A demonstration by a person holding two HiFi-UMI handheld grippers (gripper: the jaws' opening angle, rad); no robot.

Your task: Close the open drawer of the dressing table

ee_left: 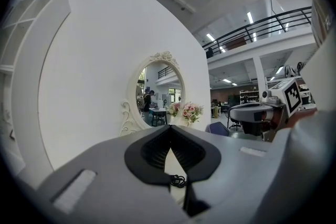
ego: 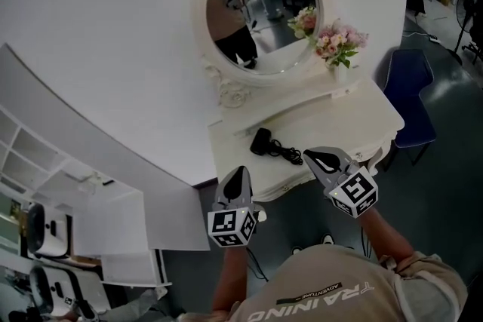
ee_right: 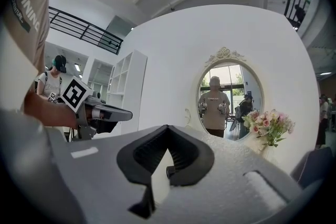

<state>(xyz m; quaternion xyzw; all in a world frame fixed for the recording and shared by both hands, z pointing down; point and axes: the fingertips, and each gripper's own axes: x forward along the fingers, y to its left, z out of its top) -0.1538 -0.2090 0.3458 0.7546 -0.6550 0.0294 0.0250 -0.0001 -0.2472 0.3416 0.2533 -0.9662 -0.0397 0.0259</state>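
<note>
Head view: dressing table (ego: 336, 121) long axis diagonal.

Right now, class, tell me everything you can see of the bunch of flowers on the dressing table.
The bunch of flowers has pink and cream blooms with green leaves. It stands upright in a small white vase. The vase sits at the back right of the white dressing table, close beside the frame of the oval mirror, whose glass reflects the blooms. Nothing else touches it. Real or artificial cannot be told.

dressing table (ego: 362, 117) white | mirror frame (ego: 226, 90) cream | flowers (ego: 339, 41) pink | cord (ego: 285, 154) black | chair (ego: 411, 87) navy blue
</note>
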